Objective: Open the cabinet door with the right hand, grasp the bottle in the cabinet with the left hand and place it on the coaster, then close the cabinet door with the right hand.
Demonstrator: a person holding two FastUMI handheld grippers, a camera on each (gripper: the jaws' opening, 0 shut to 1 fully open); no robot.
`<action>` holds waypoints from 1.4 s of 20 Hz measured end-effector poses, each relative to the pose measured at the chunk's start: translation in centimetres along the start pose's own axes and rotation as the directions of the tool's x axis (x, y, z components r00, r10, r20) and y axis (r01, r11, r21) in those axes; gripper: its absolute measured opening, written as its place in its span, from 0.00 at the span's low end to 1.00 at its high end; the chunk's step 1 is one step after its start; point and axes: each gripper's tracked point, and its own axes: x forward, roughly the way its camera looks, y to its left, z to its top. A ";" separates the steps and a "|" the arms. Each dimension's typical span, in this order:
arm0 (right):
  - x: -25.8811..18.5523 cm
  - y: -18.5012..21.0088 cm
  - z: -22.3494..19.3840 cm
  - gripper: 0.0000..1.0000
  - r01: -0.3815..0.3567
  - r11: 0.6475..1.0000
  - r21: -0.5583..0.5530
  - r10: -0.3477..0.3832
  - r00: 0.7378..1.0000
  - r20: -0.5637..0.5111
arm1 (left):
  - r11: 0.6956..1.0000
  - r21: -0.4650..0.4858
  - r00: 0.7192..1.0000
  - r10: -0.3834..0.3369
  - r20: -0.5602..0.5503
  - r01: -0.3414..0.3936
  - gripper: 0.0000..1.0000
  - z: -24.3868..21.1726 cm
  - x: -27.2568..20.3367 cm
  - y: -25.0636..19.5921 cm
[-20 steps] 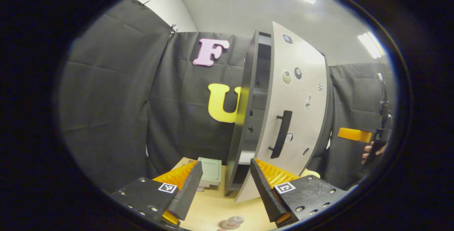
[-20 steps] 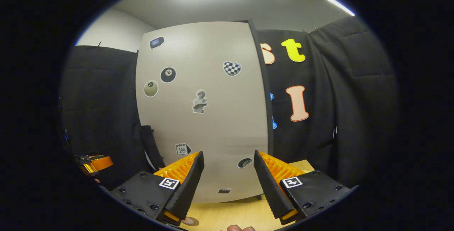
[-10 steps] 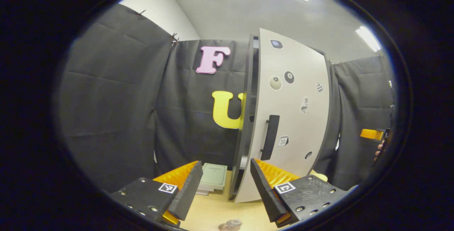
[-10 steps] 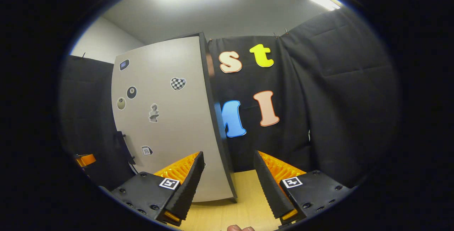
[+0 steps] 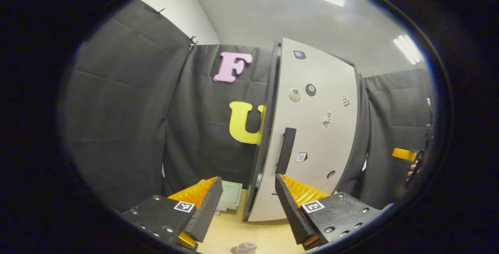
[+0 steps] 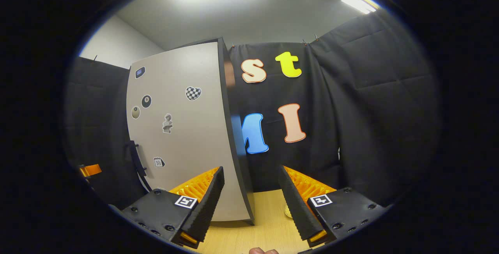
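The grey cabinet door (image 5: 315, 129) with stickers and a black handle (image 5: 285, 150) lies flat against the black cabinet body and looks shut. At the bottom of the left gripper view, a small bottle's top (image 5: 246, 246) stands on a round coaster (image 5: 235, 251) on the wooden table. My left gripper (image 5: 247, 199) hangs open and empty above it, facing the door. My right gripper (image 6: 249, 195) is open and empty, off the door's (image 6: 183, 129) hinge side, apart from the handle (image 6: 136, 160). It shows as the right gripper (image 5: 403, 154) far right in the left gripper view.
A stack of green books (image 5: 229, 195) lies on the table (image 6: 269, 226) left of the cabinet. A pale yellow object (image 6: 287, 210) sits on the table between the right fingers. Black cloth walls close in the booth. A thumb tip (image 6: 259, 251) shows at the bottom edge.
The door has swung from ajar to flat against the cabinet. My right gripper has drawn back and turned right, away from the door. The left gripper has barely shifted.
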 end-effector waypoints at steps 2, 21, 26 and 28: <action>0.3 0.3 -0.1 0.89 -0.015 1.000 -0.002 0.015 1.000 -0.002 | 1.000 0.003 1.000 -0.013 0.018 0.013 0.84 0.2 0.1 -0.3; 1.9 4.1 -1.2 0.90 -0.135 0.990 -0.040 0.133 0.991 -0.031 | 1.000 0.011 0.999 0.013 0.048 -0.013 0.81 0.2 -2.4 0.1; 1.4 4.7 -2.2 0.89 -0.158 0.986 -0.058 0.155 0.986 -0.054 | 1.000 0.014 1.000 0.010 0.025 -0.010 0.84 -0.5 -2.5 -1.0; 1.4 4.7 -2.4 0.90 -0.159 0.986 -0.059 0.155 0.986 -0.059 | 1.000 0.019 1.000 0.009 0.019 -0.009 0.82 -0.7 -2.4 -1.5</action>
